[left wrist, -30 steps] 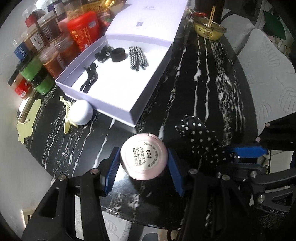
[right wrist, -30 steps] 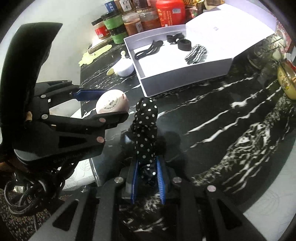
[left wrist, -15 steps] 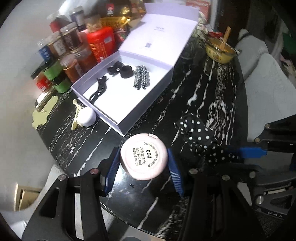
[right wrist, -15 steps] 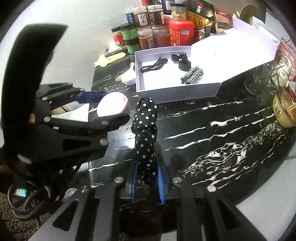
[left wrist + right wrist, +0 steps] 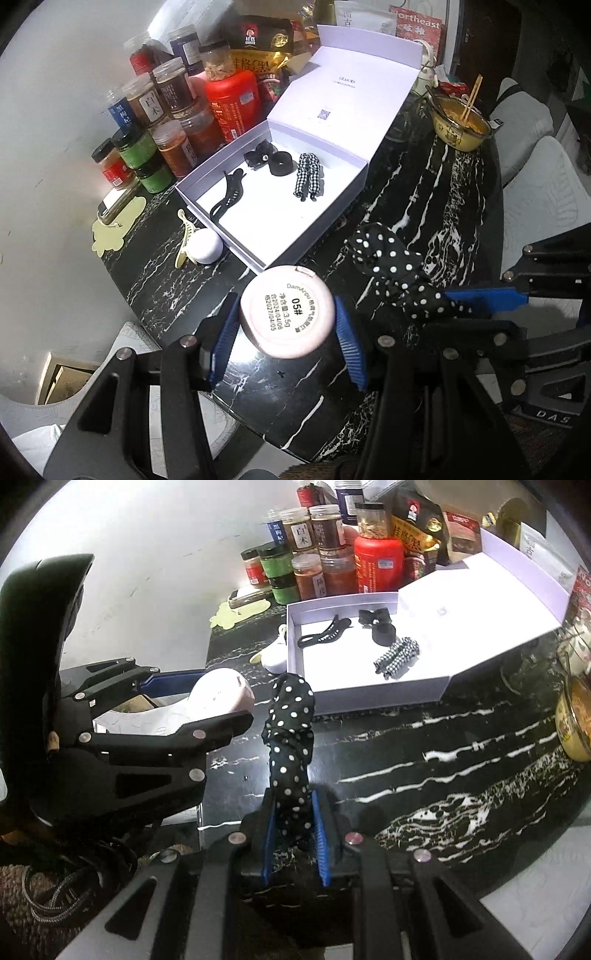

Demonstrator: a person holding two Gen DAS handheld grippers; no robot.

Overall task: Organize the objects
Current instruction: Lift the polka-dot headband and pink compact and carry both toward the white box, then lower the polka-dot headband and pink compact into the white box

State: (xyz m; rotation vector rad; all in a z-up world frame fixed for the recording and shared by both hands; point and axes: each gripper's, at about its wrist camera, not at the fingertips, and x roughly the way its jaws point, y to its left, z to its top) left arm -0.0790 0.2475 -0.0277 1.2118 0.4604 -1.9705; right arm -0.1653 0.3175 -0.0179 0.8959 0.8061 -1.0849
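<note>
My left gripper (image 5: 286, 325) is shut on a round pink compact (image 5: 288, 312), label side up, held above the black marble table. My right gripper (image 5: 295, 834) is shut on a black polka-dot scrunchie (image 5: 291, 734), which also shows in the left wrist view (image 5: 391, 273). The open white box (image 5: 332, 192) lies beyond both, holding a black claw clip (image 5: 227, 194), a black bow (image 5: 258, 155), a black band (image 5: 280, 168) and a checked scrunchie (image 5: 308, 177). The left gripper shows in the right wrist view (image 5: 207, 701), left of the scrunchie.
A white round case (image 5: 205, 245) and a yellow clip (image 5: 184, 236) lie left of the box. Several jars and a red canister (image 5: 232, 101) stand behind it. A yellow bowl with chopsticks (image 5: 461, 125) sits at the far right. The table edge (image 5: 147, 332) is near.
Both grippers have risen and pulled back from the table with their objects, so the box and jars look smaller and farther away.
</note>
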